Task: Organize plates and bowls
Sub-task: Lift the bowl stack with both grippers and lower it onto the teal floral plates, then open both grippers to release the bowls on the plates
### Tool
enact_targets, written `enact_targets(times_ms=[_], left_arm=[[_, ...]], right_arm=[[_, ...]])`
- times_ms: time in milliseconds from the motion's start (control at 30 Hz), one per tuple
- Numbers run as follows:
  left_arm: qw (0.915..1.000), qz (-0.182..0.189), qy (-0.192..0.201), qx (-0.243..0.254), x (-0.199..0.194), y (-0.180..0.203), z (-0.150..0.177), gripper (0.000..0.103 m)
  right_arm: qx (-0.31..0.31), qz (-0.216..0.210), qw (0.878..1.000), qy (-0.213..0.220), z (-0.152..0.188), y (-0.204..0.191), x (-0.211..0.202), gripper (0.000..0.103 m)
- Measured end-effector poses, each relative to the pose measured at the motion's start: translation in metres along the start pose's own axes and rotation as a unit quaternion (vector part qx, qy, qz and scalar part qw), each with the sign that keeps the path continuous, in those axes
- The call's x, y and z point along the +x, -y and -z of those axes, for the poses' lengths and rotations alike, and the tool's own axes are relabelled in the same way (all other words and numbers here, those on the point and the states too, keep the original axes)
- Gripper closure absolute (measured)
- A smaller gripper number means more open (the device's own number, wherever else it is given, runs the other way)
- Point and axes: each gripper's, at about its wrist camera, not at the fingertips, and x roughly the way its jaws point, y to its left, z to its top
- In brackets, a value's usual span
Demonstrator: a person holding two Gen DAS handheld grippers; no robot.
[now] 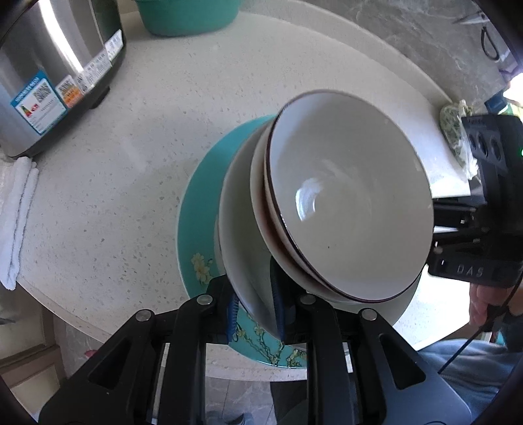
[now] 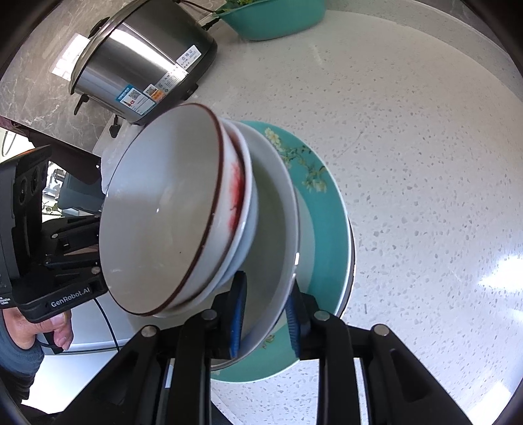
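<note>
The left gripper [image 1: 255, 314] is clamping its blue-padded jaws on the near rim of a large white bowl [image 1: 248, 261], and the right gripper [image 2: 266, 314] is gripping the opposite rim of the same bowl [image 2: 278, 235] with its jaws closed on it. Nesting inside that bowl are two smaller ones: a middle bowl [image 2: 240, 183] with a red smear on its outer wall, and a top bowl [image 1: 349, 196] edged in dark brown. The whole stack is tilting and sitting over a teal plate [image 1: 196, 209] painted with pale blossoms, which is lying on the speckled cream bench [image 1: 137, 137]. A steel cooker [image 2: 143, 62] is standing at the back of the bench beside a teal basin [image 2: 274, 16], and a folded white cloth [image 1: 18, 209] is lying at the bench's edge. Grey marble is running behind the bench.
</note>
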Motion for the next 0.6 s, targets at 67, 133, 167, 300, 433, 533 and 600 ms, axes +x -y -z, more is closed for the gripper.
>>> enact_targets(times_ms=[67,133,167,300,433,533,600], left_arm=[[0.9997,-0.014,0.017,0.000,-0.009,-0.001,0.005,0.083],[0.9992,-0.022,0.033,-0.006,-0.020,-0.003,0.008,0.074],[0.9990,-0.024,0.038,-0.009,-0.024,-0.004,0.010,0.059],[0.9961,-0.028,0.078,-0.030,-0.051,-0.008,0.028,0.018],[0.9921,-0.038,0.117,-0.025,-0.078,0.002,0.046,0.005],[0.9886,-0.050,0.140,-0.020,-0.099,0.014,0.066,0.000],[0.9857,-0.063,0.156,-0.012,-0.112,0.026,0.075,0.000]], right_arm=[[-0.003,0.008,1.000,0.005,0.002,-0.004,-0.002,0.072],[-0.004,0.013,1.000,0.010,0.005,-0.006,-0.006,0.071],[-0.005,0.015,1.000,0.013,0.008,-0.007,-0.009,0.070],[-0.010,0.022,0.999,0.038,0.020,-0.014,-0.026,0.037],[-0.005,0.026,0.996,0.080,0.039,-0.021,-0.050,0.031],[0.006,0.034,0.993,0.111,0.057,-0.027,-0.069,0.024],[0.012,0.035,0.991,0.132,0.070,-0.034,-0.082,0.018]])
